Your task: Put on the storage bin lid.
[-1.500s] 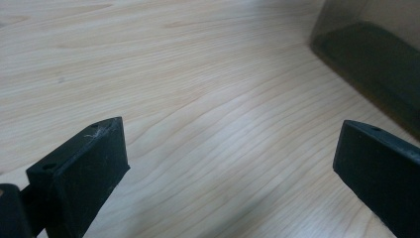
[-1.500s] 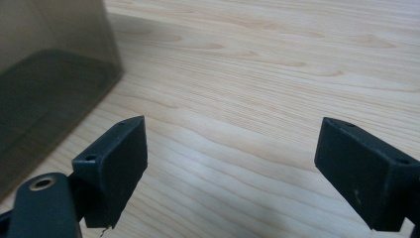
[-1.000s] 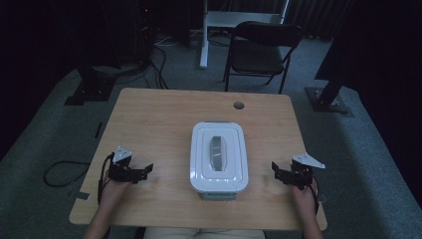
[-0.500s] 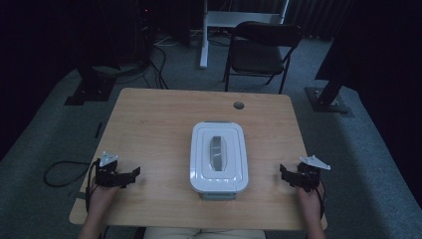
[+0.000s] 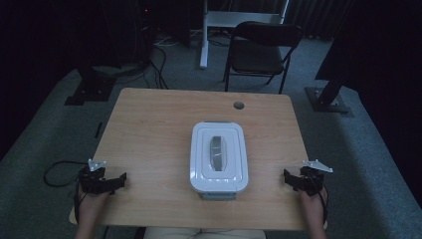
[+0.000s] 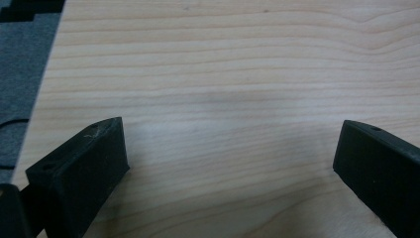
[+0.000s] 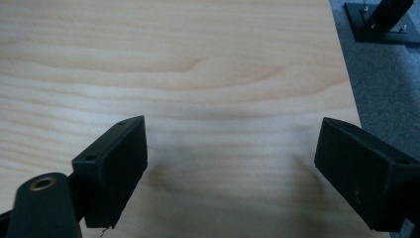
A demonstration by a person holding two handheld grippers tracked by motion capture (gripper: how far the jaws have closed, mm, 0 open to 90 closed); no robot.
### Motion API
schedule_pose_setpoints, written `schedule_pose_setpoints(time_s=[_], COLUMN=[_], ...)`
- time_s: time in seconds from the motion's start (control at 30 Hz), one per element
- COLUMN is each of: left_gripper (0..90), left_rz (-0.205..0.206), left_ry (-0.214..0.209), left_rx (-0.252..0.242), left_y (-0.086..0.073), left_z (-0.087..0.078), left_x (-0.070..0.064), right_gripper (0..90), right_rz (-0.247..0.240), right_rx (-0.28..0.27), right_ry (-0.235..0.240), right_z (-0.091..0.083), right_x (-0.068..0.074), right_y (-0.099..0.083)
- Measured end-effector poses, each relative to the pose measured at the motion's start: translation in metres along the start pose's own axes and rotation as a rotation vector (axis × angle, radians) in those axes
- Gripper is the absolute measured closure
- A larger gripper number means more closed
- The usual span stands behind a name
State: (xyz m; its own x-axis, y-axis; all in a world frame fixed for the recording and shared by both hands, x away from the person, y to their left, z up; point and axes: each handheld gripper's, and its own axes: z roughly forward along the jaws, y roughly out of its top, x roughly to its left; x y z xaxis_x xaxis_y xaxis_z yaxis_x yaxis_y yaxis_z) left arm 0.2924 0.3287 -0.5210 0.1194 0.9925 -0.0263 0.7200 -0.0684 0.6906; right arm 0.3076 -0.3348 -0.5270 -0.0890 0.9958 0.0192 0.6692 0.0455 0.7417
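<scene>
A white lidded plastic container (image 5: 217, 157) with a grey handle on its lid lies in the middle of the wooden table (image 5: 159, 124). My left gripper (image 5: 118, 181) rests near the table's front left corner, well left of the container, jaws open with bare wood between them (image 6: 233, 148). At the front right edge my right gripper (image 5: 288, 178) stands open too, with nothing between its jaws (image 7: 230, 148). A hand holds each gripper from below.
A round cable hole (image 5: 239, 105) sits near the table's far edge. Behind the table stands a black folding chair (image 5: 261, 52). Grey carpet (image 5: 45, 144) surrounds the table, with a black cable (image 5: 54, 169) looping on it at the left.
Both grippers have drawn back toward the table's front edge and outward, away from the container. The container has not moved.
</scene>
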Motion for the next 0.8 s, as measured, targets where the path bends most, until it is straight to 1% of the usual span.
schedule_pose_setpoints(time_s=[0.07,0.1,0.17,0.23,0.27,0.3,0.37,0.8], left_gripper=[1.0,1.0,1.0,1.0,1.0,1.0,1.0,1.0], left_rz=[-0.004,-0.002,0.005,0.011,0.012,0.014,0.019,0.018], left_ry=[0.001,0.005,0.012,0.019,0.02,0.023,0.033,0.033], left_rx=[0.009,0.007,0.004,0.001,0.003,0.003,0.007,0.005], left_y=[-0.0016,-0.002,-0.0033,-0.0043,-0.0044,-0.0046,-0.0049,-0.0047], left_z=[0.0,0.0,-0.0003,-0.0003,-0.0005,-0.0005,-0.0005,-0.0001], left_x=[0.0016,0.0018,0.0021,0.0025,0.0027,0.0026,0.0014,0.0013], right_gripper=[12.7,12.7,12.7,12.8,12.8,12.8,13.5,12.2], right_rz=[-0.006,-0.005,-0.005,-0.021,-0.022,-0.02,-0.004,-0.009], right_rx=[0.025,0.015,0.015,0.02,0.02,0.02,0.026,0.03], right_ry=[-0.02,-0.02,-0.024,-0.017,-0.022,-0.023,0.0,0.002], right_z=[-0.0002,-0.001,-0.0013,-0.0013,-0.002,-0.0023,-0.003,-0.0019], right_x=[0.0003,0.0008,0.0029,0.0057,0.0068,0.0068,0.0037,0.0027], right_y=[-0.0013,-0.0018,-0.002,-0.0025,-0.003,-0.0033,-0.0042,-0.0035])
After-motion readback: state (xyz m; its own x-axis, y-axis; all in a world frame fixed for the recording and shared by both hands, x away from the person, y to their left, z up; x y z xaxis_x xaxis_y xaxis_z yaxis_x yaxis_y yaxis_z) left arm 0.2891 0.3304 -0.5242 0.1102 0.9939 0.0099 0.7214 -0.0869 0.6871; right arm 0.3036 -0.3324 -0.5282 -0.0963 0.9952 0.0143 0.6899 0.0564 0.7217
